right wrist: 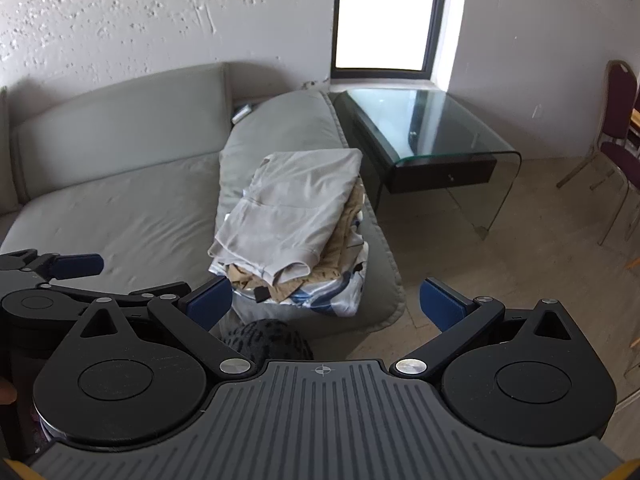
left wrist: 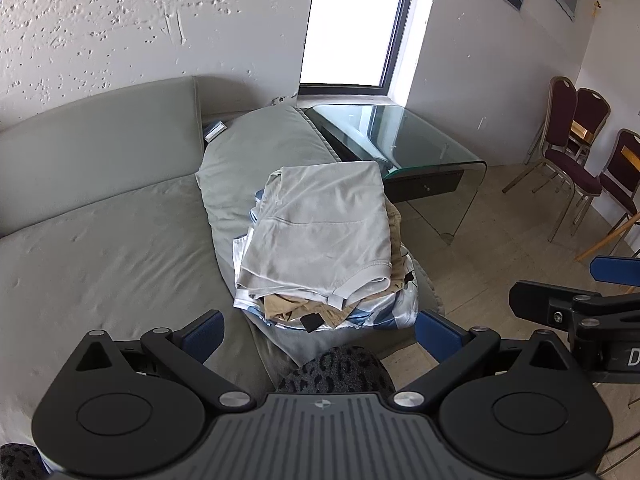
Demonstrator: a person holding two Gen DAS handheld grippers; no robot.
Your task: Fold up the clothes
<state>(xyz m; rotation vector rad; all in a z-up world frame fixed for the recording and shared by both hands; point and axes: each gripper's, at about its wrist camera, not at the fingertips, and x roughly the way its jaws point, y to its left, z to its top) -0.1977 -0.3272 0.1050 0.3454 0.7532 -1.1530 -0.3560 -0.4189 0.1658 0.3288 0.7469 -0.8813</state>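
A stack of folded clothes [left wrist: 320, 240] sits on the sofa's right arm cushion, with a light grey garment on top, a tan one under it and a white-and-blue one at the bottom. It also shows in the right wrist view [right wrist: 288, 216]. My left gripper [left wrist: 320, 334] is open and empty, just short of the stack's near edge. My right gripper [right wrist: 326, 306] is open and empty, near the stack's near right corner. The right gripper shows at the right edge of the left wrist view [left wrist: 616, 270]. The left gripper shows at the left of the right wrist view [right wrist: 78, 265].
The grey sofa [left wrist: 100, 248] spreads to the left with a back cushion behind. A glass side table [left wrist: 420, 148] stands right of the sofa arm under a window. Maroon chairs [left wrist: 576, 152] stand at the far right on the tiled floor. A dark spotted cloth [left wrist: 340, 368] lies just under the grippers.
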